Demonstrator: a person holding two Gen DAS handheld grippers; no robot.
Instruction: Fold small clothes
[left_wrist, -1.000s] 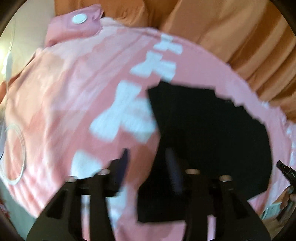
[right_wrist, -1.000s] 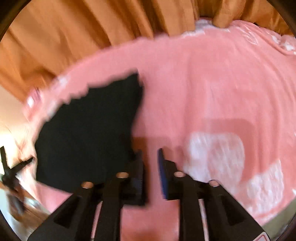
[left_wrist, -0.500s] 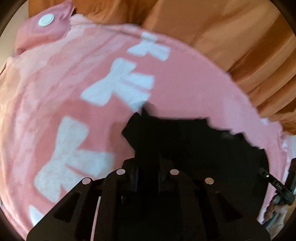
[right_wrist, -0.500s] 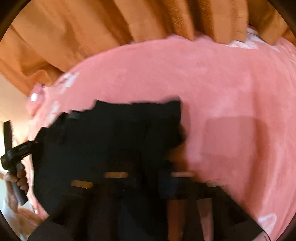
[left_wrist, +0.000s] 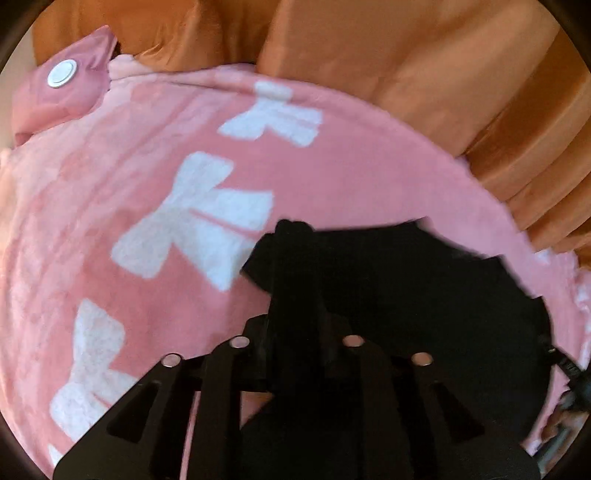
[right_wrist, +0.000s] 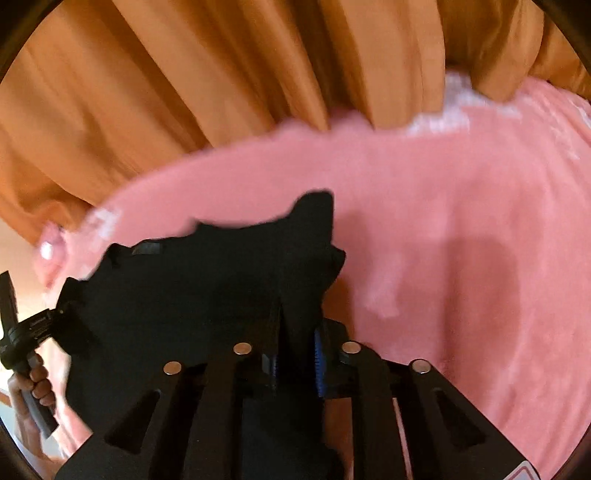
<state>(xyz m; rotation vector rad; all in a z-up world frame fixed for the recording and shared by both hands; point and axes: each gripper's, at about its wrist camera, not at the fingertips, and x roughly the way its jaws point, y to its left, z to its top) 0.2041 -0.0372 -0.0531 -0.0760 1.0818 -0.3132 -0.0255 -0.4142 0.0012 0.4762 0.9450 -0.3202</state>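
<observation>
Left wrist view: the left tool (left_wrist: 295, 332) is clamped on the black garment's (left_wrist: 424, 295) corner, cloth trailing toward 3 o'clock; the right tool (right_wrist: 295, 354) pinches the opposite corner, cloth running toward 9 o'clock over the pink blanket (right_wrist: 461, 221).

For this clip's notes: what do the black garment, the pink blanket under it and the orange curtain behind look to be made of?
Black garment: soft matte cloth, probably a knit; it drapes limply from both hand-held grippers, weave unreadable.
Pink blanket: plush fleece, judging by its fuzzy, mottled nap and white bow prints.
Orange curtain: smooth woven fabric with a slight sheen, hanging in long vertical folds.
</observation>
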